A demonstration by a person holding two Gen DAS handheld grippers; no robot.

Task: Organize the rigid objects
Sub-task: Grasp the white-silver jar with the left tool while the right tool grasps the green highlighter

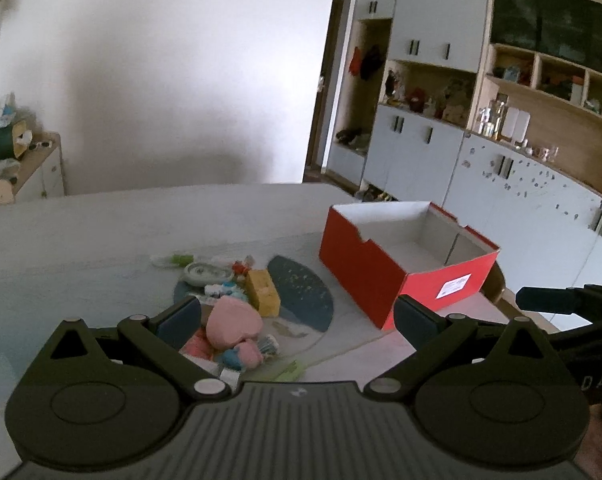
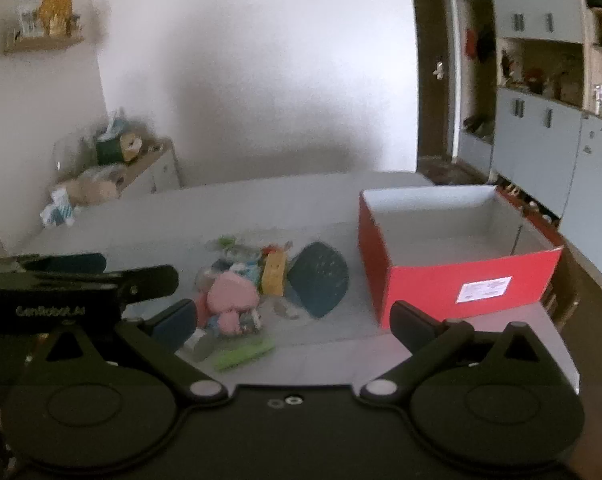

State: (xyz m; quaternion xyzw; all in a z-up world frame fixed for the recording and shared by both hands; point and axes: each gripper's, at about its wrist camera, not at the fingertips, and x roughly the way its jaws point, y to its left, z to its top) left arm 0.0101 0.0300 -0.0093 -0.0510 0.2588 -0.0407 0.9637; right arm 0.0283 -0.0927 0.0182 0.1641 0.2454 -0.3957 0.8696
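Grey table (image 1: 81,232): toy pile (image 1: 237,312) ahead of left claw (image 1: 297,320), right claw (image 2: 293,320); both spread wide, empty

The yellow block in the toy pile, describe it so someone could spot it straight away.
Find the red box on the table; left of it lies a dark blue oval piece. The yellow block lies against that piece's left edge, the pile's only yellow boxy item, beside a pink heart.

red box (image 1: 365,280): 1 | pink heart (image 1: 233,322): 1 | yellow block (image 1: 263,292): 1 | tongs: 2
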